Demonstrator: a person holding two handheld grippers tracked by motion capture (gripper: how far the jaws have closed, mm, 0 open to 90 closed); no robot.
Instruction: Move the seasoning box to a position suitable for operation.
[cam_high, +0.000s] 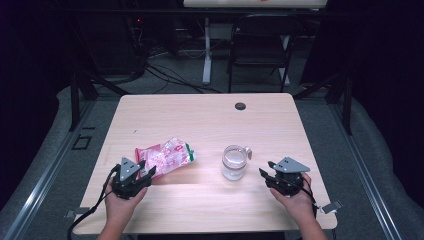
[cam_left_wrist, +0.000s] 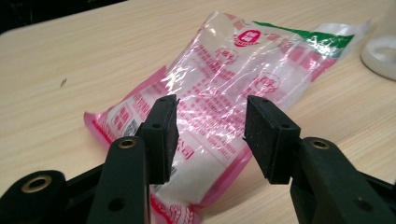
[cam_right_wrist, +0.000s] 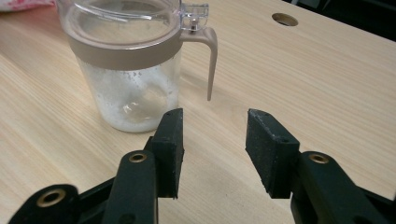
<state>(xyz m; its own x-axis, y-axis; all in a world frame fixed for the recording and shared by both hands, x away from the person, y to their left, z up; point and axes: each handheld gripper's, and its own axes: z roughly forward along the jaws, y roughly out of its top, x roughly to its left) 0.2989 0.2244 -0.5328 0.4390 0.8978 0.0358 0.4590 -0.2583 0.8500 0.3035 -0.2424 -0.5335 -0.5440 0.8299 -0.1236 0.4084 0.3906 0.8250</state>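
Note:
A pink and clear plastic bag (cam_high: 167, 156) (cam_left_wrist: 224, 93) with a green strip at one end lies flat on the wooden table (cam_high: 210, 120), left of centre. My left gripper (cam_high: 145, 169) (cam_left_wrist: 211, 133) is at the bag's near end, jaws open and just above it, not pressing it. A clear lidded jar (cam_high: 234, 162) (cam_right_wrist: 126, 60) with a beige rim and side handle stands right of centre, with a little white residue at its bottom. My right gripper (cam_high: 266, 170) (cam_right_wrist: 214, 149) is open, a short way to the jar's right, with bare table between its jaws.
A round cable hole (cam_high: 240, 106) (cam_right_wrist: 284, 19) sits near the table's far edge. A black chair (cam_high: 262, 45) and a white table leg (cam_high: 206, 50) stand on the floor beyond the table. Cables trail from both grippers off the near edge.

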